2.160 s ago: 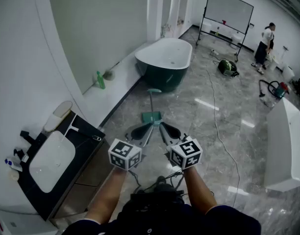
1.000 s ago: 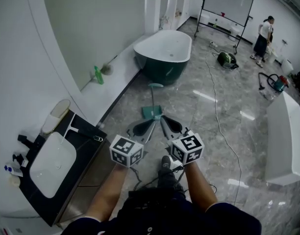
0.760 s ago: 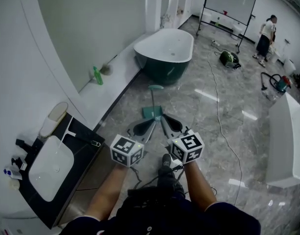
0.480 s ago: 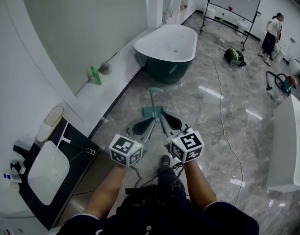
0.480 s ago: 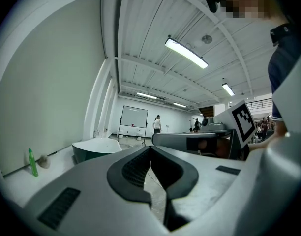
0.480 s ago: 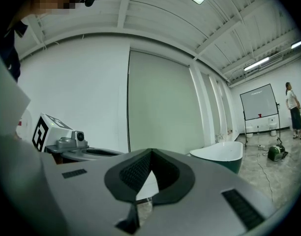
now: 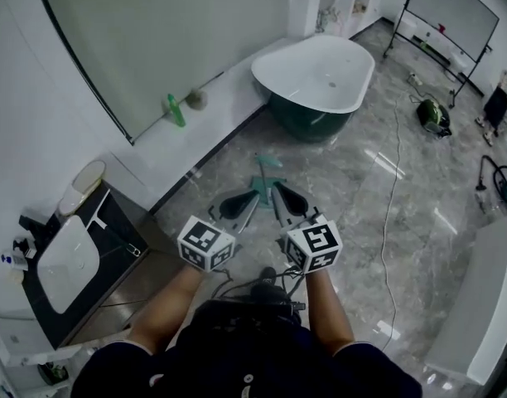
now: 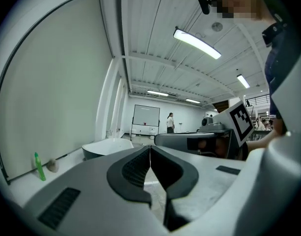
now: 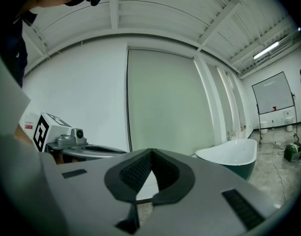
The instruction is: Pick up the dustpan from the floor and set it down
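Now, item by item, held against the head view of a second ago.

1. Your left gripper (image 7: 237, 206): jaws pressed together at the tips, nothing between them. It is held out in front of you above the floor (image 7: 353, 222), as before.
2. Your right gripper (image 7: 285, 200): jaws likewise closed and empty, alongside the left one, tips angled toward each other.
3. Dustpan (image 7: 264, 185): teal, standing on the grey marble floor with its handle up, ungripped. It now sits just past your gripper tips in the head view, nearer to them than it was.
4. Bathtub (image 7: 316, 73): white inside, dark green outside, beyond the dustpan. It shows larger and further right than earlier.
5. Green bottle (image 7: 176, 111): on the white ledge by the wall, now left of the tub and well apart from it.
6. Basin (image 7: 61, 264): on the black counter at your left, now smaller and lower in view.
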Demonstrator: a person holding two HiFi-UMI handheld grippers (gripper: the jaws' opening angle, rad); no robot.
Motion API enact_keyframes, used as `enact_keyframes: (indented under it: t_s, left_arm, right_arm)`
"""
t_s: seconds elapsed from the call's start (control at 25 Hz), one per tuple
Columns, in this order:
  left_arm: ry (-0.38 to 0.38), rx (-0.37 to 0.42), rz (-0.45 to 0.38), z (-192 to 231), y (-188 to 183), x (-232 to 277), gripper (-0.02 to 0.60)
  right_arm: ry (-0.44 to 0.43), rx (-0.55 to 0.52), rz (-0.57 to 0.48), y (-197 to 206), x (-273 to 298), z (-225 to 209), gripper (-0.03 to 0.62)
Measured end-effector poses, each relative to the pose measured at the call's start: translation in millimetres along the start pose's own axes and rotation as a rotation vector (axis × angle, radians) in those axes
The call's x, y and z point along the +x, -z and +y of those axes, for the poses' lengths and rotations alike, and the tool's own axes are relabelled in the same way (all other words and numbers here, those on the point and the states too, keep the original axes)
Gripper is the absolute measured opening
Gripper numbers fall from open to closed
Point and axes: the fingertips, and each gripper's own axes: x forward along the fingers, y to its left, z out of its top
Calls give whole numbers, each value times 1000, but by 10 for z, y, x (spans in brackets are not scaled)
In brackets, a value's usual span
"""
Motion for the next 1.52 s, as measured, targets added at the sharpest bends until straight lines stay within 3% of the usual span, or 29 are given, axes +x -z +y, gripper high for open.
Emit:
enact_keyframes:
  t_s: [0.24, 0.48, 0.84, 1.12, 1.44, 1.52]
  left_arm:
    - [-77, -4, 35, 259, 24, 418, 14]
    - [-107, 6, 70, 517, 67, 672, 14]
    - [-81, -17, 100, 1064, 334, 870, 14]
    - [8, -62, 181, 1505, 881, 980, 14]
    - [73, -118, 270, 2057, 1515, 1038, 14]
    - [79, -132, 292, 2194, 1670, 1045, 14]
  right_arm:
    - [-64, 28, 11, 39, 305, -437, 6]
    - [-91, 67, 2, 7, 589, -653, 6]
    - [1, 75, 54, 260, 994, -838, 6]
    - [133, 106, 176, 760, 1284, -947, 6]
    - [221, 216, 408, 1982, 1833, -995, 11]
    - [260, 259, 445, 2292, 2013, -1054, 117]
